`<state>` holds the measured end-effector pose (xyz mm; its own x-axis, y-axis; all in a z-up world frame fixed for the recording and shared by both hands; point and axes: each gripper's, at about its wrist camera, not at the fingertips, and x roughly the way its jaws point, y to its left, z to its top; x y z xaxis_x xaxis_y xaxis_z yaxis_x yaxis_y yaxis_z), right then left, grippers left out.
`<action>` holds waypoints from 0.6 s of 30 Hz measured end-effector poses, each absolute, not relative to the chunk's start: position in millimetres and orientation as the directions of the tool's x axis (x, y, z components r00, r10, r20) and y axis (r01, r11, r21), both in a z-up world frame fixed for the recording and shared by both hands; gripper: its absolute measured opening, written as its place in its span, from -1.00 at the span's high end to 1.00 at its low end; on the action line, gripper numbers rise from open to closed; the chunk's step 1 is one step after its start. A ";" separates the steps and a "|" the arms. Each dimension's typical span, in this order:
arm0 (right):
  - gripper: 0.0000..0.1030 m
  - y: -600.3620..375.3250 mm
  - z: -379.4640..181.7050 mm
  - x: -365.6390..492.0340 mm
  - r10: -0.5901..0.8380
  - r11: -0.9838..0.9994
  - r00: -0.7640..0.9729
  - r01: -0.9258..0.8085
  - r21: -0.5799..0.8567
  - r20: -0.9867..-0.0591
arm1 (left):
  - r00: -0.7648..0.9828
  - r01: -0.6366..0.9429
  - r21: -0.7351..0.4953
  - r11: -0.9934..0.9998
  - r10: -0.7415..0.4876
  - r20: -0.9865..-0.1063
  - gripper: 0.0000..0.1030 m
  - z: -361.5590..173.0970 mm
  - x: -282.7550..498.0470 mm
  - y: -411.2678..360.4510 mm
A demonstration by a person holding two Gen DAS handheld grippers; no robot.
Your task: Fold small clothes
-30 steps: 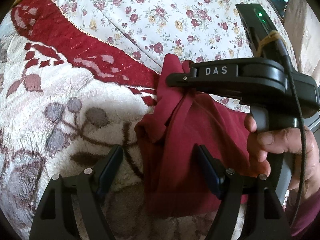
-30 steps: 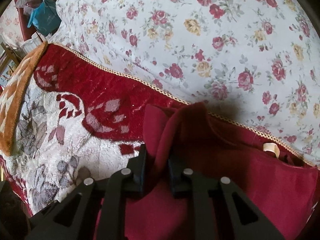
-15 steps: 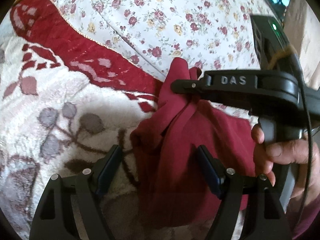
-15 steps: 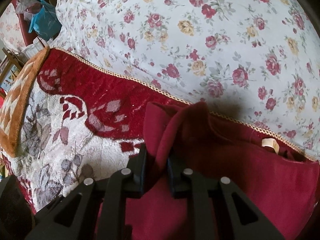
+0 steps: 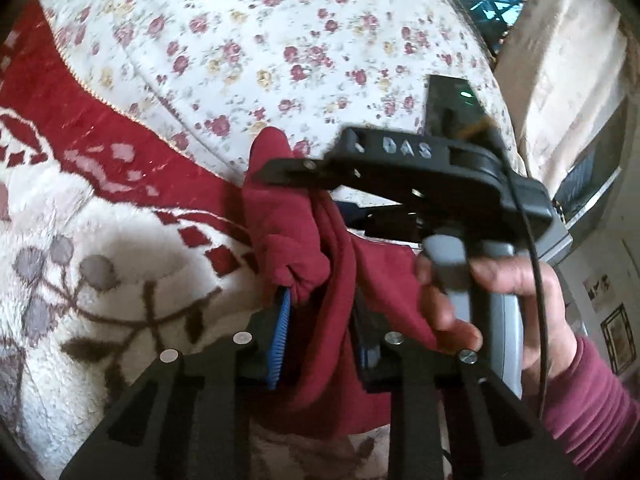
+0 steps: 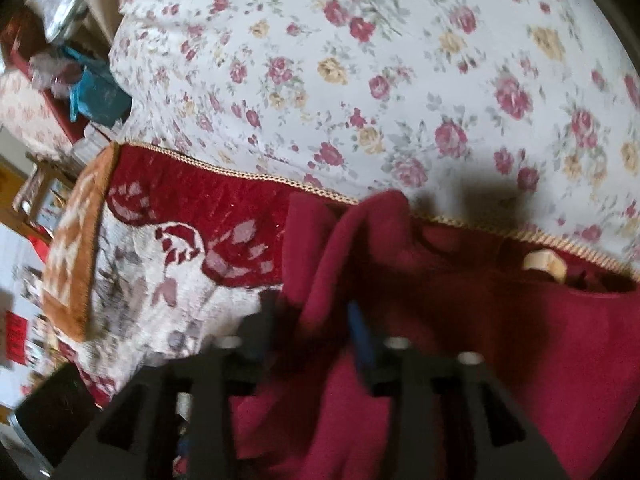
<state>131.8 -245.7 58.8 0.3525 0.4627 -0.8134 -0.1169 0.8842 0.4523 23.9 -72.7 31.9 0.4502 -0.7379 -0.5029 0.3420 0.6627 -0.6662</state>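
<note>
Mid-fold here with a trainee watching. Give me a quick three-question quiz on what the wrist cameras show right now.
1. True or false: the garment lies flat on the blanket.
2. What is between the fingers of the left hand-held gripper? A) nothing B) the garment C) the blanket
3. What lies beyond the blanket's gold-trimmed edge?

Key:
1. False. It is bunched and raised.
2. B
3. The floral sheet.
</note>
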 end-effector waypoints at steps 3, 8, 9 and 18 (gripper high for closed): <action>-0.39 -240.0 52.3 137.7 0.468 0.881 0.317 -0.092 0.465 -0.825 | 0.447 0.337 -0.668 0.663 -0.738 -0.506 0.91 31.0 26.1 -72.0; -0.35 -207.0 41.1 145.3 0.318 0.946 0.268 -0.149 0.287 -0.909 | 0.443 0.325 -0.660 0.678 -0.725 -0.527 0.91 29.2 26.4 -70.6; -0.14 -202.7 40.5 144.4 0.281 0.957 0.272 -0.154 0.246 -0.920 | 0.443 0.315 -0.652 0.689 -0.715 -0.541 0.91 28.2 27.6 -71.8; 0.53 -223.6 71.8 118.8 0.289 0.951 0.338 -0.210 0.227 -0.896 | 0.425 0.314 -0.627 0.713 -0.696 -0.579 0.70 28.7 17.1 -88.7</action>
